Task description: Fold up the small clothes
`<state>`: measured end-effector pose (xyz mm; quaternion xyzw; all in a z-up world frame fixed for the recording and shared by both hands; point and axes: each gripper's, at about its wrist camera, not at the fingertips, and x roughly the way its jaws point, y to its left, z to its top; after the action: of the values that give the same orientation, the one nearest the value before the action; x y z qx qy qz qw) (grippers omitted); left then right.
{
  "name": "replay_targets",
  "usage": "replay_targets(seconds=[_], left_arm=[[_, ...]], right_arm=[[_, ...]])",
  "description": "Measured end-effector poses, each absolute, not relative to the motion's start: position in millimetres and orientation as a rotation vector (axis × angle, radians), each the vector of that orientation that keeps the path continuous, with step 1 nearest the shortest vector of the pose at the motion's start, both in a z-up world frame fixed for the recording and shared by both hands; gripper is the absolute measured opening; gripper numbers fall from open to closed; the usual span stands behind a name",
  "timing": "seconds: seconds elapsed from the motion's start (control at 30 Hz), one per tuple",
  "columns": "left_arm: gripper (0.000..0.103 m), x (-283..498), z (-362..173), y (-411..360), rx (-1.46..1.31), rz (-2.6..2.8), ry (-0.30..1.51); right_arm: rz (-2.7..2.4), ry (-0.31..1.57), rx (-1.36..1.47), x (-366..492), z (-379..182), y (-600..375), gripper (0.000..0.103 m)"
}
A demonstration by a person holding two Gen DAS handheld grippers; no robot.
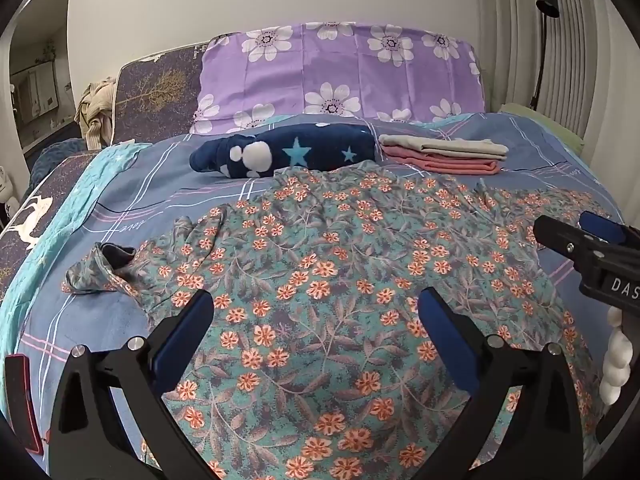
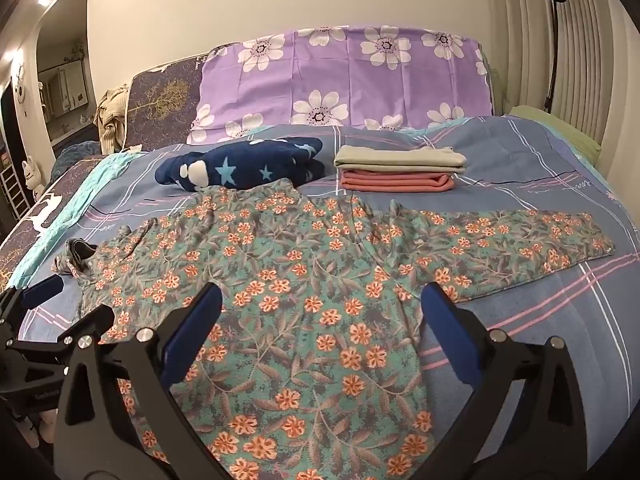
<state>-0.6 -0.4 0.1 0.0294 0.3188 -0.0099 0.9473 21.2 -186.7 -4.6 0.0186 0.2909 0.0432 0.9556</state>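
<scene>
Flat on bedspread (image 2: 520,152), unfolded floral shirt (image 2: 304,288)

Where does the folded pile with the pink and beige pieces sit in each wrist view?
Left wrist view: the folded pile lies upper right of centre, beyond the spread floral garment, right of the navy star blanket.
Right wrist view: the folded pile sits just right of centre, upper half, again right of the navy star blanket.
Shared landmark: the purple flowered pillow stands behind it in both.
</scene>
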Motion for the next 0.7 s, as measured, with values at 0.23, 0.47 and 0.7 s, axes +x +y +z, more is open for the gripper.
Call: replay_targets(seconds=[0.23,0.47,0.7], left_arm=[[0.102,-4.8,3.8,0.8,0.072,-0.019,0.628],[0.102,-4.1,0.0,1.3,0.074,-0.009,0.62],[0.102,-4.5,-1.7,2.2,0.08,-0.006,0.611]], right_arm=[[0.089,0.591,0.038,21.3,-4.3,-187.2,0.101],[0.091,0.589,0.031,21.3,-2.4,-186.5,0.101],[0.09,0.587,0.024,20.6,-0.6,-184.0,0.101]])
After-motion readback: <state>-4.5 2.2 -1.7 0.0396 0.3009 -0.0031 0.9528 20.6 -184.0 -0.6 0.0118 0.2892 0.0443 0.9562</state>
